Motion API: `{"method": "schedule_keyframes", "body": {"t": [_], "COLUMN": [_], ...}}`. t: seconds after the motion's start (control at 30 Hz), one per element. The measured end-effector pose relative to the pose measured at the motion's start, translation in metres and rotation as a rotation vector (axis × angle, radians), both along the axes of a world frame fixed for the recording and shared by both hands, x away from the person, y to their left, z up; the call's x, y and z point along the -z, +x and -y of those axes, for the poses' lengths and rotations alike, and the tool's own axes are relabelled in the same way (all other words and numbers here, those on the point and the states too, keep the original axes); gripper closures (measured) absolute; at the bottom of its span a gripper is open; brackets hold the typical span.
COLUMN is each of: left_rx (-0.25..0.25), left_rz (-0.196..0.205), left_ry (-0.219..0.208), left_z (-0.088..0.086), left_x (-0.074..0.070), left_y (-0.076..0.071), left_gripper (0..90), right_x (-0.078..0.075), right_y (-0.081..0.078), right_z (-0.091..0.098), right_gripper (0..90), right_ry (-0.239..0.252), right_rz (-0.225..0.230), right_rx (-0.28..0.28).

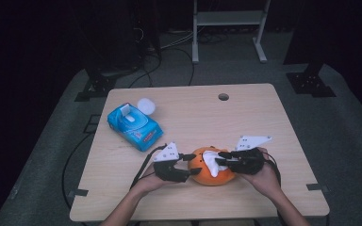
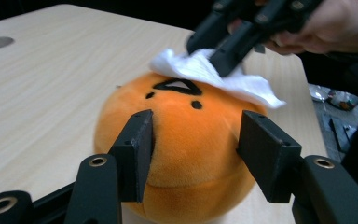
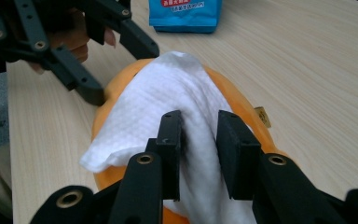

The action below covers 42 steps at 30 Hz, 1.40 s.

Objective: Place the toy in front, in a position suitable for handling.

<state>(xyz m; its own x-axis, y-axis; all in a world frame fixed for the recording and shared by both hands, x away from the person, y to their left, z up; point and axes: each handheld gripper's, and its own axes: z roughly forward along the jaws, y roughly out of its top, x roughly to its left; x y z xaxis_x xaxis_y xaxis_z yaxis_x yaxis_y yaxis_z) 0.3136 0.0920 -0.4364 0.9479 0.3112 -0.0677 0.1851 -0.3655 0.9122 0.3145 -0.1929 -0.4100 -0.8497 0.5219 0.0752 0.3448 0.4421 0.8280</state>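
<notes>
Orange plush ball (image 1: 210, 168) on table, white wipe (image 1: 213, 160) draped on top.

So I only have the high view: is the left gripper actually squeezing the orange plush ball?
Observer: The left gripper has its pads on both sides of the orange plush ball, pressing into it.
Operator: And the right one, does it have the wipe?
Observer: The right gripper pinches a fold of the white wipe between its pads.
Operator: Which way does the ball face?
Observer: Its black face markings point up, partly under the wipe.
</notes>
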Motion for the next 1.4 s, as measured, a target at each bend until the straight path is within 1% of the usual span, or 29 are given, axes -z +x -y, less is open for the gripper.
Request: {"method": "schedule_keyframes", "body": {"t": [0.03,0.1,0.2,0.27,0.33,0.37,0.43,0.47,0.5,0.53,0.57,0.6,0.63,0.7,0.77,0.83,0.87,0.97,1.0,1.03,1.07,1.17,1.2,1.23,1.27,1.3,1.33,1.37,1.4], "left_rx": [0.019,0.024,0.032,-0.009,-0.087,-0.091,-0.090,-0.071,-0.062,-0.063,-0.067,-0.071,-0.082,-0.085,-0.095,-0.100,-0.100,-0.100,-0.100,-0.098,-0.098,-0.094,-0.092,-0.089,-0.089,-0.087,-0.089,-0.096,-0.096], "left_rz": [0.006,0.006,0.023,0.049,0.057,0.054,0.052,0.044,0.036,0.027,0.011,-0.001,-0.009,-0.011,-0.015,-0.021,-0.021,-0.023,-0.023,-0.027,-0.027,-0.020,-0.017,-0.015,-0.015,-0.011,-0.010,-0.017,-0.017], "left_ry": [0.008,0.011,0.011,-0.012,-0.041,-0.043,-0.015,0.016,0.022,0.020,0.005,-0.008,-0.012,-0.009,-0.013,-0.022,-0.022,-0.024,-0.023,-0.025,-0.025,-0.019,-0.017,-0.022,-0.022,-0.021,-0.017,-0.016,-0.016], "left_z": [0.002,0.002,0.000,-0.001,0.002,0.002,0.005,0.006,0.006,0.006,0.005,0.004,0.003,0.003,0.004,0.004,0.004,0.004,0.004,0.004,0.004,0.003,0.003,0.003,0.003,0.004,0.003,0.002,0.002], "left_x": [0.001,0.000,-0.005,-0.011,-0.016,-0.016,-0.013,-0.009,-0.004,0.000,0.003,0.005,0.006,0.006,0.007,0.009,0.009,0.009,0.010,0.010,0.010,0.011,0.011,0.011,0.011,0.011,0.011,0.012,0.012], "left_y": [-0.006,-0.008,-0.011,-0.008,-0.003,0.000,0.002,0.002,0.002,0.003,0.003,0.003,0.004,0.005,0.003,0.003,0.003,0.003,0.002,0.002,0.002,0.000,0.000,-0.002,-0.002,-0.002,-0.002,-0.001,-0.001], "left_gripper": [43.9,43.5,39.9,35.4,24.3,24.9,31.8,34.4,38.5,40.4,43.2,43.2,44.1,44.2,44.3,44.6,44.6,44.6,44.6,44.7,45.0,45.6,45.6,45.8,45.8,45.8,45.8,45.7,45.7], "right_x": [0.000,0.001,0.004,0.005,0.005,0.006,0.006,0.006,0.006,0.006,0.005,0.005,0.006,0.006,0.005,0.005,0.005,0.005,0.005,0.005,0.005,0.002,0.002,0.001,0.001,0.001,0.001,0.001,0.001], "right_y": [0.000,0.000,-0.003,-0.005,-0.005,-0.006,-0.007,-0.007,-0.009,-0.010,-0.013,-0.013,-0.016,-0.016,-0.019,-0.021,-0.021,-0.022,-0.023,-0.024,-0.024,-0.023,-0.023,-0.022,-0.022,-0.020,-0.020,-0.021,-0.021], "right_z": [0.002,0.003,0.005,0.005,0.005,0.004,0.004,0.004,0.004,0.004,0.003,0.003,-0.001,-0.003,-0.007,-0.009,-0.009,-0.013,-0.014,-0.016,-0.016,-0.013,-0.013,-0.007,-0.007,0.002,0.002,0.012,0.012], "right_gripper": [70.2,70.2,72.2,73.4,74.0,74.2,73.8,72.8,71.0,68.4,63.6,63.6,56.8,55.1,54.5,54.4,54.4,53.2,54.0,58.0,58.0,73.2,73.2,78.3,78.3,83.3,83.3,83.9,83.9], "right_ry": [0.009,0.017,0.026,0.023,0.025,0.025,0.027,0.028,0.033,0.043,0.047,0.047,0.043,0.043,0.014,0.004,0.004,-0.004,-0.013,-0.025,-0.025,-0.043,-0.043,-0.025,-0.025,-0.002,-0.002,-0.009,-0.009], "right_rz": [-0.009,-0.020,-0.031,-0.032,-0.031,-0.027,-0.023,-0.022,-0.019,-0.014,-0.006,-0.006,0.018,0.028,0.075,0.098,0.098,0.125,0.131,0.136,0.136,0.096,0.096,0.070,0.070,0.044,0.044,0.039,0.039], "right_rx": [-0.001,-0.001,-0.016,-0.020,-0.023,-0.022,-0.017,-0.016,-0.013,-0.014,-0.018,-0.018,-0.026,-0.034,-0.037,-0.034,-0.034,-0.029,-0.031,-0.029,-0.029,-0.027,-0.027,-0.029,-0.029,-0.027,-0.027,0.002,0.002]}}
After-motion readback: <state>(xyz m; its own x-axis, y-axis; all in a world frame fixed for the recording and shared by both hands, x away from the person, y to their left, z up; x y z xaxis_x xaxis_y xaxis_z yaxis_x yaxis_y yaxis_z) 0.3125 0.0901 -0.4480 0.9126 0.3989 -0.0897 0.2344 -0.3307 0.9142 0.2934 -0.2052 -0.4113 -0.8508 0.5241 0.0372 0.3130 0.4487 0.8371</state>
